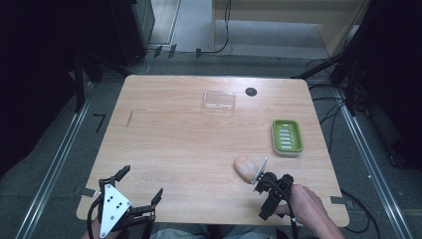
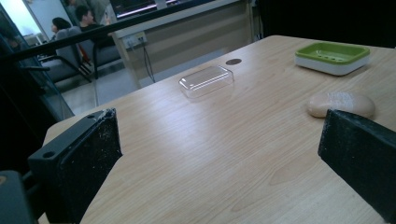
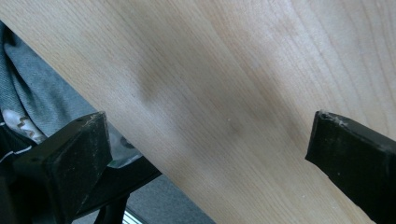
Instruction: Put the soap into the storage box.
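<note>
Two hand-held grippers nr table (image 1: 174, 144) edge

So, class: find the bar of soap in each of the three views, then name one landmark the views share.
High view: the soap lies at lower right of the table, just beyond the right gripper.
Left gripper view: the soap lies at right, above the right-hand jaw, nearer than the green dish.
Right gripper view: not in it; bare wood between the jaws.
Shared landmark: the wooden table.

Table (image 1: 199, 144) lit from above, surroundings dark; right gripper view blurry.
</note>
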{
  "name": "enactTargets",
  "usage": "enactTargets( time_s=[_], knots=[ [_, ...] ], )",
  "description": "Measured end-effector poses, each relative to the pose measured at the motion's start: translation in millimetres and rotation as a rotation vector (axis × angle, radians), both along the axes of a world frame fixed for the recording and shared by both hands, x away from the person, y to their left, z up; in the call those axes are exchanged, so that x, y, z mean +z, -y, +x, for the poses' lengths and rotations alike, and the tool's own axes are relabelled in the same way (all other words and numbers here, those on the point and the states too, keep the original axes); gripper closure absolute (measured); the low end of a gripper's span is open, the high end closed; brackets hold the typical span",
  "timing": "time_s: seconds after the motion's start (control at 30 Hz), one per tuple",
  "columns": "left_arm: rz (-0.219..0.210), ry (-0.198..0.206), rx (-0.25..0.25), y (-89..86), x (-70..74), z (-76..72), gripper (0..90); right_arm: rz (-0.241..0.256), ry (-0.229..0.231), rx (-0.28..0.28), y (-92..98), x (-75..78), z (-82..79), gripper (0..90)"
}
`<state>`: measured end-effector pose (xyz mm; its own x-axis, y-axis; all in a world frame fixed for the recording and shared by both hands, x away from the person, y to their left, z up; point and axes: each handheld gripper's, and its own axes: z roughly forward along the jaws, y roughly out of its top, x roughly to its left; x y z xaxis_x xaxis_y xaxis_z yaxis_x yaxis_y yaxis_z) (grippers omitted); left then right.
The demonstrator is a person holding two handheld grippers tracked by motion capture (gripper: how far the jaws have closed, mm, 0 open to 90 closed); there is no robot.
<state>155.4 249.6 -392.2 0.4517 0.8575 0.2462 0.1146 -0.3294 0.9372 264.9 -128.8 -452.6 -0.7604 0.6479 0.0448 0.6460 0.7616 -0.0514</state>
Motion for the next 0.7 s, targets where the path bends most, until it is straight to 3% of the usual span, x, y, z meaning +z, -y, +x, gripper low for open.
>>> enactTargets(
  time_s=[0.37, 0.7],
  knots=[
    [0.003, -0.002, -0.003, 0.0, 0.0, 0.2, 0.0, -0.013, 0.013, 0.004, -1.8, 7.0, 2.0, 0.0],
    [0.002, -0.003, -0.004, 0.2, -0.1, 1.1, 0.0, -0.020, 0.037, 0.035, -14.3, 18.0, 9.7, 0.0]
  ],
)
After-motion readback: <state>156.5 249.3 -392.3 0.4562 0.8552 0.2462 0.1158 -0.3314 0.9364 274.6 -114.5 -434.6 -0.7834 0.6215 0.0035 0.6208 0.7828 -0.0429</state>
